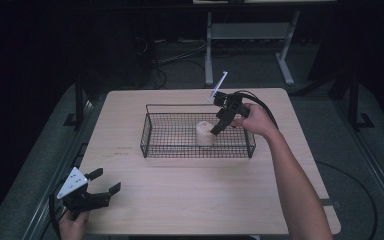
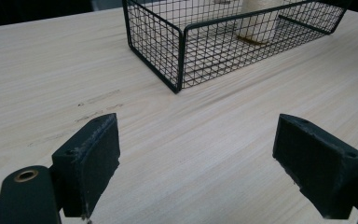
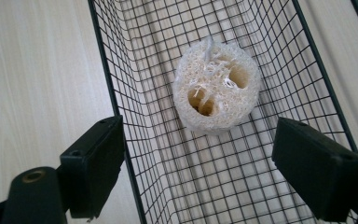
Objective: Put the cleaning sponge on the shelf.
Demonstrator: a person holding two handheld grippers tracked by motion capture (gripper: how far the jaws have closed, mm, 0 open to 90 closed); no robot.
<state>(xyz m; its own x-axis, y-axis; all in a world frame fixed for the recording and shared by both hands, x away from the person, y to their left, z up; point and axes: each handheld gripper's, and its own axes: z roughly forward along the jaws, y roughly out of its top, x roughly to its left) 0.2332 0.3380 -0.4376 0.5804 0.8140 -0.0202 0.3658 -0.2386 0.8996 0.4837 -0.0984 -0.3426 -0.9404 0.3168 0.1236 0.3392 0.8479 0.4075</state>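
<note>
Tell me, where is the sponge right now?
The sponge stands inside the wire basket, toward its right end in the high view, just under the open right gripper.

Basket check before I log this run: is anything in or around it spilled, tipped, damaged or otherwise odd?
Nothing stands out. The wire basket sits flat and square on the table, and the loofah piece stands upright inside it, intact. The right gripper hangs above it, jaws open.

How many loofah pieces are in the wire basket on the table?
1. The loofah piece stands on end inside the wire basket, right of its middle, below the open right gripper. None seems hidden behind it.
</note>
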